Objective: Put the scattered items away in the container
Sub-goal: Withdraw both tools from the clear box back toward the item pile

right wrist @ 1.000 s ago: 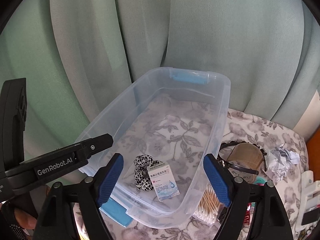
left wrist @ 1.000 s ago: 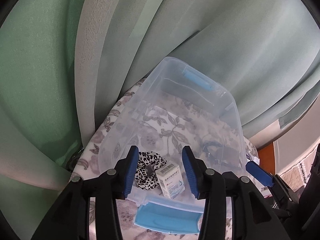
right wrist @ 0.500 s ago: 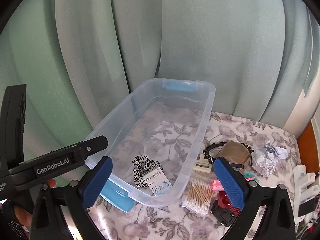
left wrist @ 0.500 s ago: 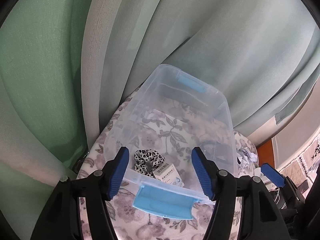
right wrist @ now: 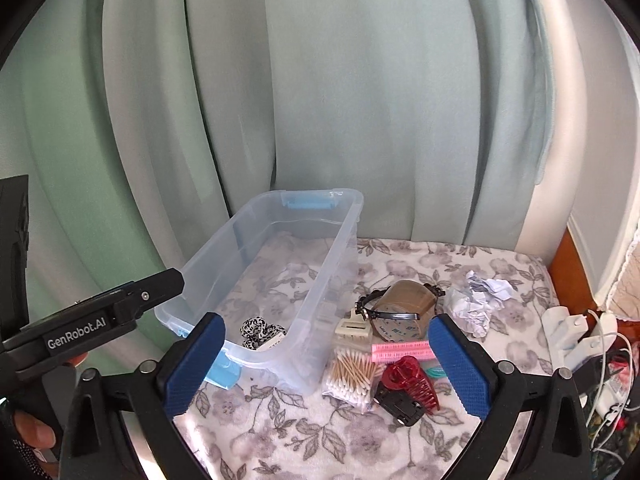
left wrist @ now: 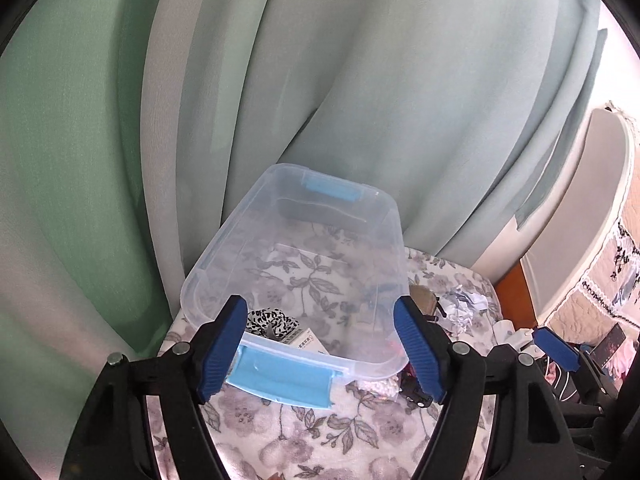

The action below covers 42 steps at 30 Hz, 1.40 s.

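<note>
with the right gripper (right wrist: 326, 364) spread empty and the left gripper (left wrist: 320, 350) opening on nothing before the bin (right wrist: 340, 236), we judge the swab bag (right wrist: 350, 376) beside its wall light, soft and slippery, best pinched mid-bag.

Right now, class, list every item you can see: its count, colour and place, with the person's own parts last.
Bin: one, clear with blue latches, on the flowered cloth by the curtain.
Scrunchie: one, black and white, inside the bin.
Small box: one, white, inside the bin beside the scrunchie.
Cotton swabs: one bag, right of the bin.
Hair claw: one, red, beside the swabs.
Tape roll: one, brown, behind the swabs.
Crumpled paper: one, white, far right.
Left gripper: blue jaws opening, nothing between.
Right gripper: blue jaws wide, empty.
</note>
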Each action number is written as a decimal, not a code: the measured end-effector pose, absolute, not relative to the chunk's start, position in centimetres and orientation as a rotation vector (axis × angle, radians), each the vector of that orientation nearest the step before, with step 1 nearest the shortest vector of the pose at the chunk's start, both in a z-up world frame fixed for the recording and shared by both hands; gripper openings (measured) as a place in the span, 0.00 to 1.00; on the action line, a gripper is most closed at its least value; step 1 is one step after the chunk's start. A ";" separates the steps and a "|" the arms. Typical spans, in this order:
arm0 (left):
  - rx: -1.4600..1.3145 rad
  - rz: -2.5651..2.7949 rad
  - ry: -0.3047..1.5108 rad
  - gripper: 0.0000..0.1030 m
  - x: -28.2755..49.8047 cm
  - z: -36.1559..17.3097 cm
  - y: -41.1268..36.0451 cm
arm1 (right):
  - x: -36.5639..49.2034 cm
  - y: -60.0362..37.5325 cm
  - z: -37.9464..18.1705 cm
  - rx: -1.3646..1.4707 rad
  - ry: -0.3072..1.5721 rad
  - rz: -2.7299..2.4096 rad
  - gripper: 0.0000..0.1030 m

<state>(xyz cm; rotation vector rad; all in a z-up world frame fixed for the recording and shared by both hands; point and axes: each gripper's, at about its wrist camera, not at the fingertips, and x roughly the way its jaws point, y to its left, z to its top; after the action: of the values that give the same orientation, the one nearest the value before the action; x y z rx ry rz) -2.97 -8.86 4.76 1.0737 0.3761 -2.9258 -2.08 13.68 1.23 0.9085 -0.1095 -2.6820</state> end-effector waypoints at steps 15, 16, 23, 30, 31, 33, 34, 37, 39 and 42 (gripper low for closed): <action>1.051 -2.999 0.228 0.78 0.0 6.5 -1.4 | 2.9 22.1 2.3 0.802 -0.303 -2.816 1.00; 1.054 -3.003 0.218 0.78 0.1 6.4 -0.8 | 3.1 22.7 2.2 0.803 -0.317 -2.824 1.00; 1.099 -3.045 0.145 0.78 0.4 5.6 2.7 | 4.2 26.2 1.2 0.794 -0.407 -2.843 1.00; 1.141 -3.054 0.084 0.78 0.5 4.2 5.0 | 4.5 28.0 -0.4 0.811 -0.430 -2.836 1.00; 1.142 -3.053 0.075 0.78 0.4 4.0 5.2 | 4.4 28.2 -0.7 0.823 -0.436 -2.834 1.00; 1.142 -3.054 0.060 0.78 0.4 3.5 5.6 | 4.4 28.5 -1.2 0.837 -0.447 -2.830 1.00; 1.147 -3.051 0.056 0.78 0.4 3.3 5.8 | 4.4 28.6 -1.5 0.844 -0.448 -2.830 1.00; 1.177 -3.040 0.053 0.79 0.1 2.3 6.1 | 4.3 28.8 -2.3 0.866 -0.436 -2.829 1.00; 1.204 -3.033 0.053 0.84 -0.2 1.6 6.3 | 4.1 28.9 -2.9 0.893 -0.426 -2.823 1.00; 1.218 -3.019 0.046 0.88 -0.5 0.7 6.5 | 3.8 29.1 -3.9 0.923 -0.426 -2.821 1.00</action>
<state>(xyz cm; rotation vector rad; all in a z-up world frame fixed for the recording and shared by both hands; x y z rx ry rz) -0.45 6.47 0.70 1.2179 0.0461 -3.0191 3.83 29.09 -3.93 0.9228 -0.4256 -2.8208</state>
